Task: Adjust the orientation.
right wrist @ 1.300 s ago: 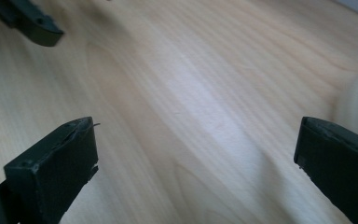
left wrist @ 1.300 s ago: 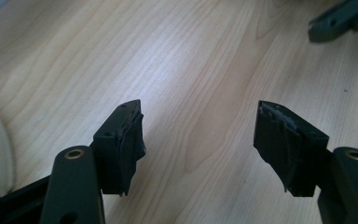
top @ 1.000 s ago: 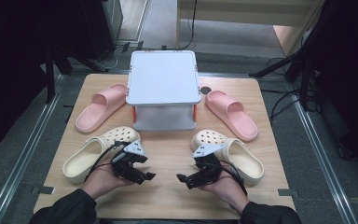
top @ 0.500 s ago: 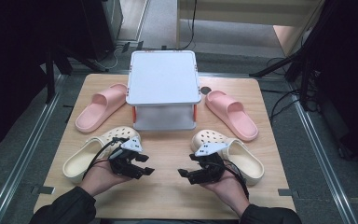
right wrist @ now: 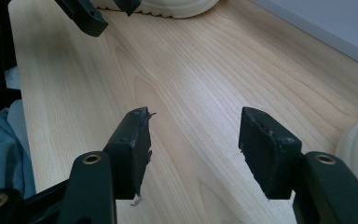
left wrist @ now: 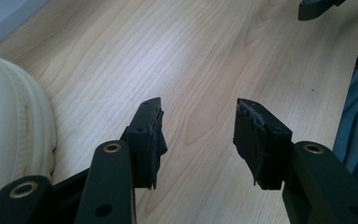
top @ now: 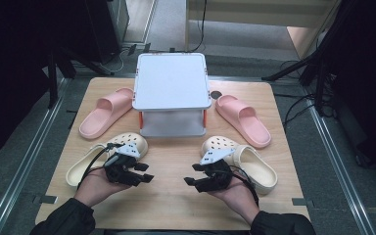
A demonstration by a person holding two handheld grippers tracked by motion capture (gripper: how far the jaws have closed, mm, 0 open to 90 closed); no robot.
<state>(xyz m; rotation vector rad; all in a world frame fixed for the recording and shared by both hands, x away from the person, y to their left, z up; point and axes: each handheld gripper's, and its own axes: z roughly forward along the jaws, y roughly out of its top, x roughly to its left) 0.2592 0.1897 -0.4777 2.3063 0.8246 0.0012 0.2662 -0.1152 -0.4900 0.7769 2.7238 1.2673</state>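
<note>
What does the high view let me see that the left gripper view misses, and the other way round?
High view alone: two pink slides, the white two-tier stand, the second cream clog and both forearms. Left gripper view alone: worn, frayed pads on the open jaws of the left hand-held gripper. Both: the wooden table, the left cream clog and the right hand-held gripper.

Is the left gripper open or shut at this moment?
Open. In the left gripper view, the left gripper has its two jaws apart, with bare wooden table between them and nothing held.
</note>
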